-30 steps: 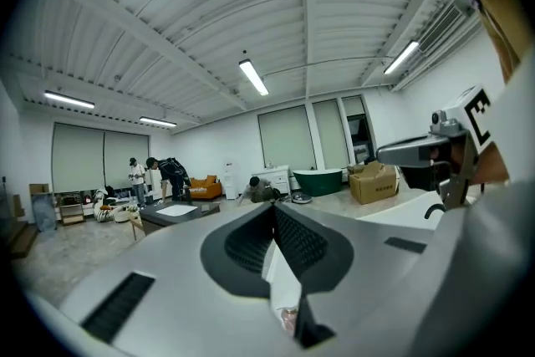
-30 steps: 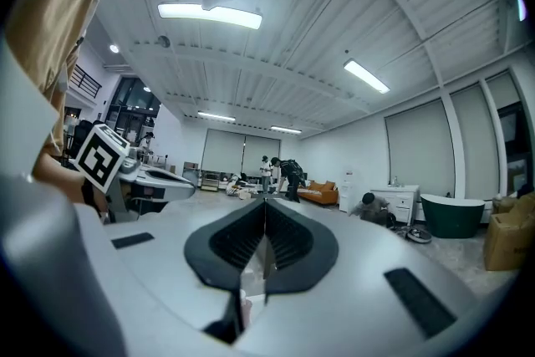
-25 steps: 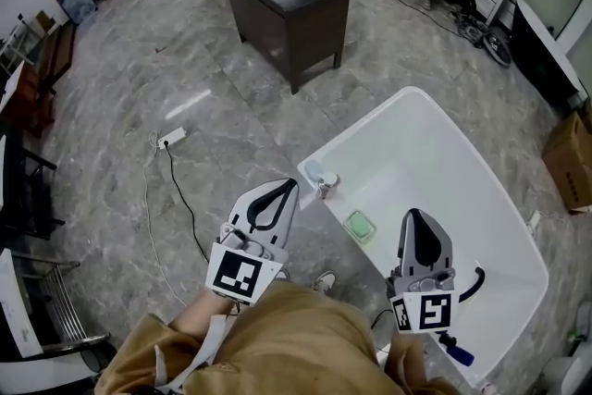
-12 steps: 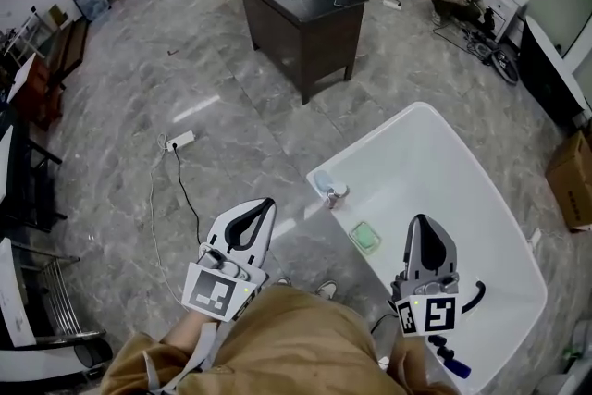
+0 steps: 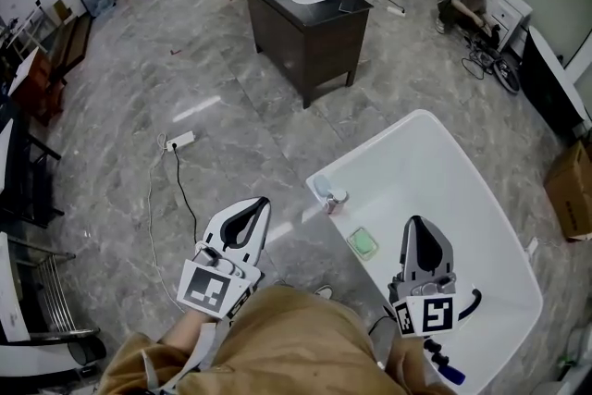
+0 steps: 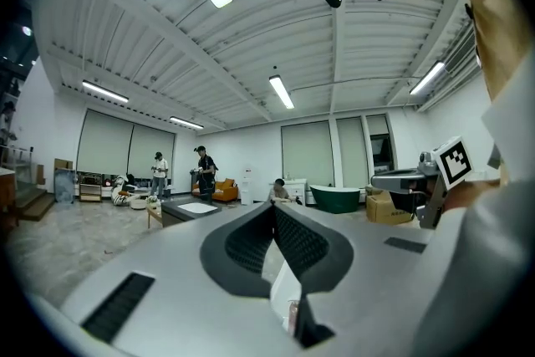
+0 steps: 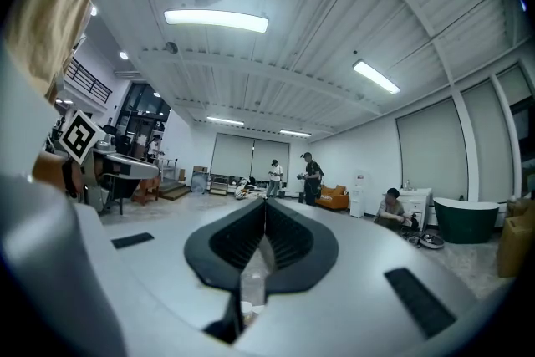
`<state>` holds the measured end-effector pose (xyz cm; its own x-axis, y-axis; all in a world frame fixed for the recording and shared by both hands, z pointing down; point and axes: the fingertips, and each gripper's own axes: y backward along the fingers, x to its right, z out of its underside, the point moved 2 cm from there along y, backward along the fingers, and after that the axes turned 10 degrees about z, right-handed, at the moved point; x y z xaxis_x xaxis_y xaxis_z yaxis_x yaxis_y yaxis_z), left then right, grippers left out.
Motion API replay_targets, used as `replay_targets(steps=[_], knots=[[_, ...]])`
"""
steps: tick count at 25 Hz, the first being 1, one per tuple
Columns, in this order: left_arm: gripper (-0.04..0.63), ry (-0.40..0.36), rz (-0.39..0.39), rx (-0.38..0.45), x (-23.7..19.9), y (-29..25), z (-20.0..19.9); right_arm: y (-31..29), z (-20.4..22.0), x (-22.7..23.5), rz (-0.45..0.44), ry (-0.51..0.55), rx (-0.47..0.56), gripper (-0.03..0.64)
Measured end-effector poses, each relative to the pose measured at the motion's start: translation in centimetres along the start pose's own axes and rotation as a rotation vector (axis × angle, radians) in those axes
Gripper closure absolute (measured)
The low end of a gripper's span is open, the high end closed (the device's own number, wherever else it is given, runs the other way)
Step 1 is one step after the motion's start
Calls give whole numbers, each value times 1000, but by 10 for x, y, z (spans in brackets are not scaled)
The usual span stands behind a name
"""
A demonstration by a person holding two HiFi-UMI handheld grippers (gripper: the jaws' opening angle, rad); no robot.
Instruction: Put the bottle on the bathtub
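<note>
A small bottle [image 5: 333,200] stands upright on the near-left corner of the white bathtub's rim [image 5: 398,127], next to a pale blue round thing [image 5: 320,187]. My left gripper [image 5: 256,203] hangs over the floor, left of that corner and apart from the bottle. It is shut and holds nothing; in the left gripper view [image 6: 272,207] its jaws meet at the tip. My right gripper [image 5: 415,222] hovers over the tub's near side, also shut and empty, as the right gripper view [image 7: 264,202] shows.
A green soap-like pad [image 5: 363,242] lies inside the tub. A dark vanity with a white sink [image 5: 310,14] stands ahead. A power strip and cable [image 5: 179,141] lie on the floor to the left. A cardboard box [image 5: 569,178] sits at the right. A person [image 5: 467,0] crouches far back.
My left gripper has drawn back from the tub's corner, down and to the left, toward my body. The right gripper has hardly moved. The bottle stays on the rim.
</note>
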<state>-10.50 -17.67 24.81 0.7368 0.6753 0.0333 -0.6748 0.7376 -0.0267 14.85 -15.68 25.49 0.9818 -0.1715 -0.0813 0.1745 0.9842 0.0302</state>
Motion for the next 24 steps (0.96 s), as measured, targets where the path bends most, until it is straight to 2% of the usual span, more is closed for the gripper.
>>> replay_targets(steps=[11, 24], knots=[[588, -12, 54, 11, 10, -28, 0, 6, 6, 24, 49, 0, -6, 611], [588, 3, 23, 8, 1, -28, -2, -11, 4, 21, 18, -11, 3, 611]])
